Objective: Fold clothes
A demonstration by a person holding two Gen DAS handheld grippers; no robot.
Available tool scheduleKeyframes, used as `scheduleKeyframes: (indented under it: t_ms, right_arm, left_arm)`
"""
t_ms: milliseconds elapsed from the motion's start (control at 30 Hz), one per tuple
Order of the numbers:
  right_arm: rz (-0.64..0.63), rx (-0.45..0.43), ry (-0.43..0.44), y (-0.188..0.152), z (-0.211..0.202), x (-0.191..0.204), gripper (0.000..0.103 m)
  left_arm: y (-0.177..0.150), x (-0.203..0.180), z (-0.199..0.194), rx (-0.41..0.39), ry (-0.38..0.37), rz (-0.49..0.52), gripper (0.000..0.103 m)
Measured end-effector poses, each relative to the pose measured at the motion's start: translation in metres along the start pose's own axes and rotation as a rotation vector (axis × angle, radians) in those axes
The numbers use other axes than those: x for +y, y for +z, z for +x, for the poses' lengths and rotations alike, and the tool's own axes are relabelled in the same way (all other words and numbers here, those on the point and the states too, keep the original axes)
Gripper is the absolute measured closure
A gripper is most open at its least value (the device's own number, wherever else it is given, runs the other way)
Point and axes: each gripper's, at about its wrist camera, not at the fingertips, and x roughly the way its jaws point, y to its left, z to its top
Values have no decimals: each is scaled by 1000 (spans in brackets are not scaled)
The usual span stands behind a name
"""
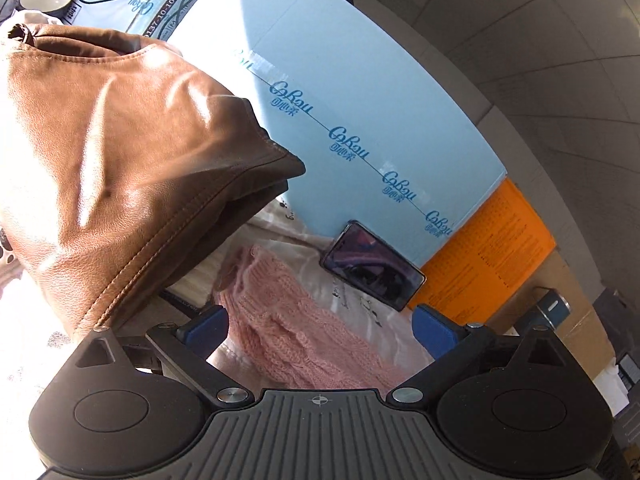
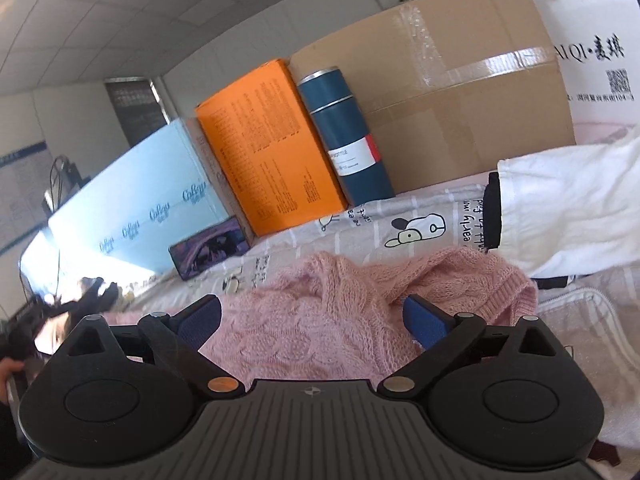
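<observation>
I have both tools spread wide and empty. The pink cable-knit sweater (image 2: 340, 320) lies rumpled on the cartoon-printed striped sheet (image 2: 400, 216) covering the surface, directly ahead of my right tool (image 2: 312, 320) and running under its fingers, its bulk stretching left to right with a ribbed edge at the right. My left tool (image 1: 320, 332) sees the same sweater (image 1: 296, 336) ahead and below, so the right looks nearer. A tan leather garment (image 1: 120, 168) blocks the left view's left half. I cannot make out the sweater's sleeves or its near edge.
</observation>
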Motion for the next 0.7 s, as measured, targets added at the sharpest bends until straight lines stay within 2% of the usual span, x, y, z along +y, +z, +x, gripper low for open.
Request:
scheduleKeyframes:
  t_ms: [100,167,200,233,267,300,333,467,567,700]
  right_arm:
    - [-84,31,-82,-4,1,2,5]
    - [-59,37,-118,-5,6,-9,8]
    - [-35,44,-123,-5,9,-14,17]
    - [-24,47,-122,-5,11,-18,39]
    - [-25,49,-113,-6,12,-21,54]
    - [-26,51,-105,-6,14,-23,78]
    - [-27,53,-97,-7,15,-25,85]
    - [-40,17,-131,6,17,-26,87]
    - [-86,45,-208,11,30,-24,86]
    - [-124,107,-289,5,52,-24,74]
  left_arm:
    - [-5,-5,1,15,-17,28,3]
    - [-7,-8,0,15,-21,49,3]
    - [-8,-10,0,14,-23,60,3]
    - [-10,-11,-1,13,-25,72,3]
    - [-11,-13,-1,12,-30,88,3]
    - [-12,-16,-1,12,-35,104,3]
    - [-13,-18,-1,13,-39,120,3]
    - [-17,-23,4,33,-19,171,3]
    - [-18,-23,4,35,-15,172,3]
    - [-15,-14,3,37,-26,112,3]
